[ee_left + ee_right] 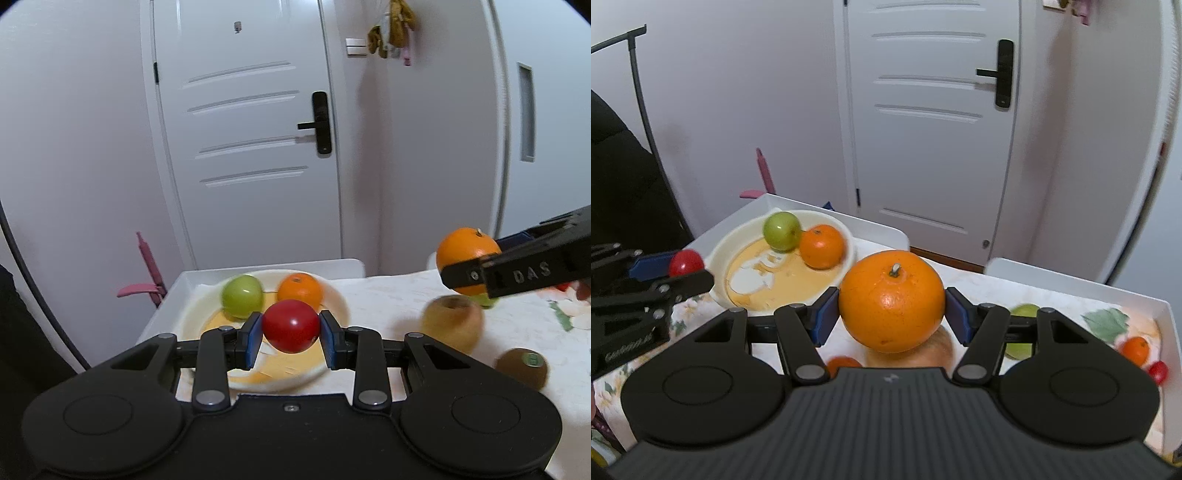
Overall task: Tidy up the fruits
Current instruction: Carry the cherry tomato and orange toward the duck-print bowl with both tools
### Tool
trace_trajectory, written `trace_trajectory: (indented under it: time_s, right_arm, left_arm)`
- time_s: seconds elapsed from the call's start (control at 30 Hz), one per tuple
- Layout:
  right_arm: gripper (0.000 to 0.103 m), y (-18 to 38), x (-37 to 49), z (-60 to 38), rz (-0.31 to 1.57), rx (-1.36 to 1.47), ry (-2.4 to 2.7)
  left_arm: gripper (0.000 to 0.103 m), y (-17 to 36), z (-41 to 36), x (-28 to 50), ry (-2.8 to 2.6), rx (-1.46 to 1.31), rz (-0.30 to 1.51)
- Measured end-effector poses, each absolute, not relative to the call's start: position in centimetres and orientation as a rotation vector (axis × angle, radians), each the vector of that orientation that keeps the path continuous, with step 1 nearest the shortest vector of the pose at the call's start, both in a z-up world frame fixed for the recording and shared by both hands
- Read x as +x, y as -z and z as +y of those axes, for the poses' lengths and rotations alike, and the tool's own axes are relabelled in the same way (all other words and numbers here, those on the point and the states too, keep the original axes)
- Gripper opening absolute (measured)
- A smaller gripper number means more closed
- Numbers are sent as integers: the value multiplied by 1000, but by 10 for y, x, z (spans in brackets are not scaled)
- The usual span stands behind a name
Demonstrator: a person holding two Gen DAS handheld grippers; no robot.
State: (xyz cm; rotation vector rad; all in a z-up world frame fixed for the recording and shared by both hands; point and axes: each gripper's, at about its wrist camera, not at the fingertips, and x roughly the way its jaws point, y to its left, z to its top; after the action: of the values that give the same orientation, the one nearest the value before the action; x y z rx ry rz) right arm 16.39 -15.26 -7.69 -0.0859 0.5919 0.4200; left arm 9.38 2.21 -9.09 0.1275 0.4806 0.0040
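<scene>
My left gripper (291,328) is shut on a small red fruit (291,325), held in the air just in front of a cream plate (332,295). A green apple (242,296) and an orange (300,291) lie on that plate. My right gripper (892,310) is shut on a big orange (892,300) with its stem up, lifted above the table to the right of the plate (718,258). The left gripper (679,271) with the red fruit (686,261) shows at the left edge of the right wrist view. The big orange (466,254) appears at the right of the left wrist view.
A yellowish apple (452,325) and a brown kiwi (522,367) lie on the flowered tablecloth. Further right are a green fruit (1021,349), a small orange (1134,349) and a small red fruit (1158,371). A white tray rim (1071,280) borders the table; a white door (251,129) stands behind.
</scene>
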Motion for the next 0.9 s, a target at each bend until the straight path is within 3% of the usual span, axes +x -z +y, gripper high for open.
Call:
trace_trajectory:
  time_s: [0.37, 0.9]
  right_arm:
    - [76, 90, 188, -101, 621, -100, -473]
    - [76, 108, 226, -62, 655, -111, -490]
  left_arm:
    - [36, 95, 71, 147, -29, 138, 512]
    - [36, 142, 102, 219, -6, 126, 644]
